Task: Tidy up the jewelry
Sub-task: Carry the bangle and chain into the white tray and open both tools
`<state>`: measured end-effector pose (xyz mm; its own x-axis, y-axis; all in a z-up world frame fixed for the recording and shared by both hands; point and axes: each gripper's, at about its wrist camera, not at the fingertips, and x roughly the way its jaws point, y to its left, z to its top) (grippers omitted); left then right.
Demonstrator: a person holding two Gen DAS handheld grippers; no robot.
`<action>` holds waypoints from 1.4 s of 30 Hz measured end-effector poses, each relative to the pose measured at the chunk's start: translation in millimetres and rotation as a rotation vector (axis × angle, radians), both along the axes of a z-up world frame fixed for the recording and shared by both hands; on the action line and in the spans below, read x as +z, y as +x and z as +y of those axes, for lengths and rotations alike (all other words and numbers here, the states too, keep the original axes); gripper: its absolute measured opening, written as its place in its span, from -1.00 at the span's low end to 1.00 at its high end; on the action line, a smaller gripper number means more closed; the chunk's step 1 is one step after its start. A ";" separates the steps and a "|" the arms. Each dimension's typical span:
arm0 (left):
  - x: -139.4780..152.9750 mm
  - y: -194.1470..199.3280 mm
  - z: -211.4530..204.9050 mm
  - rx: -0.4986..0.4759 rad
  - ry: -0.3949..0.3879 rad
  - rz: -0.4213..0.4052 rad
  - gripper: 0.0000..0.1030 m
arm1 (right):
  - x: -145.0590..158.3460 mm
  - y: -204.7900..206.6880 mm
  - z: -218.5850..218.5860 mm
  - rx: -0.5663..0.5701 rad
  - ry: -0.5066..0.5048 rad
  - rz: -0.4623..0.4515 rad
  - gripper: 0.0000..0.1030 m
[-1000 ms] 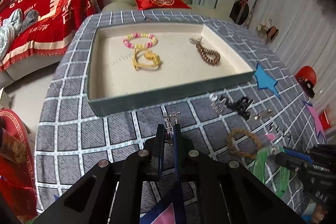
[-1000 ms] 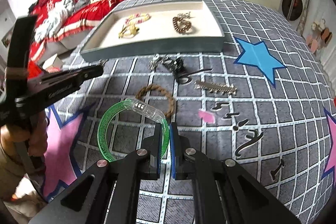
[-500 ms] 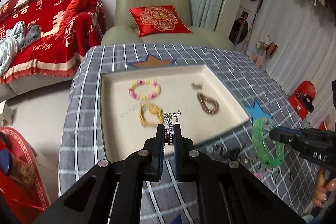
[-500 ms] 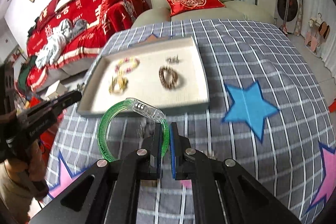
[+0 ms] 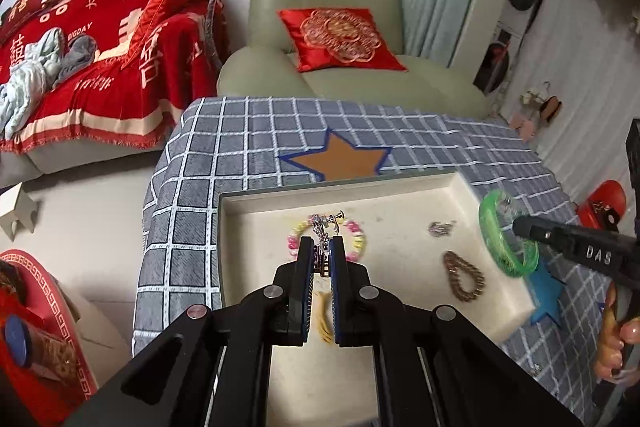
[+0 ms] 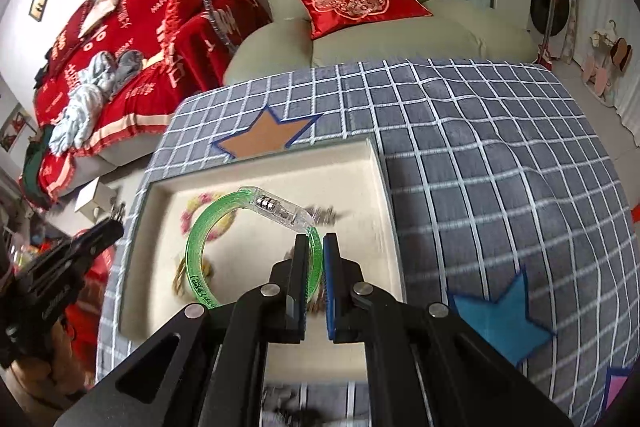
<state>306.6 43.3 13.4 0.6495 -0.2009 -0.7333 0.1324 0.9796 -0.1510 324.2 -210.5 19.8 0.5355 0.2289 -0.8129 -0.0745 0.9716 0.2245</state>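
Above the tray on the desk: left tool clamped on an earring, right tool nipping a green bangle. In the tray, far left, bead bracelet; near right, brown bracelet.

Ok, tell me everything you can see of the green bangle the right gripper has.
The green bangle is a translucent, plastic-looking ring with a clear block holding small metal cells set into its band, and faint print on its lower part. The right gripper pinches its band, so it hangs in the air over the cream-lined tray, touching nothing else visible.
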 end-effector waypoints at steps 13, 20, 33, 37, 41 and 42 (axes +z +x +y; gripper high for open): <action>-51.1 31.2 -12.1 0.019 0.096 0.093 -0.54 | -56.1 52.8 -0.4 -0.038 -0.003 0.065 -0.86; -61.3 34.1 -19.7 0.010 0.132 0.113 -0.54 | -66.6 60.1 2.2 -0.037 -0.047 0.075 -0.86; -61.3 29.4 -25.7 0.009 0.174 0.089 -0.54 | -59.5 54.2 1.2 -0.026 -0.005 0.066 0.06; -60.9 28.6 -24.9 0.021 0.164 0.094 -0.54 | -43.4 42.1 1.9 -0.009 0.039 0.017 0.25; -57.8 26.6 -24.7 0.029 0.171 0.082 -0.54 | -29.5 27.0 2.0 -0.001 0.068 -0.017 0.50; -56.8 26.0 -24.7 0.029 0.172 0.078 -0.54 | -26.4 22.5 1.1 -0.001 0.073 -0.024 0.51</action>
<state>332.6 18.5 -43.4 0.5929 -0.0505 -0.8037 0.0982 0.9951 0.0099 346.7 -209.4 -6.6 0.5552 0.2863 -0.7809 -0.0794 0.9529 0.2928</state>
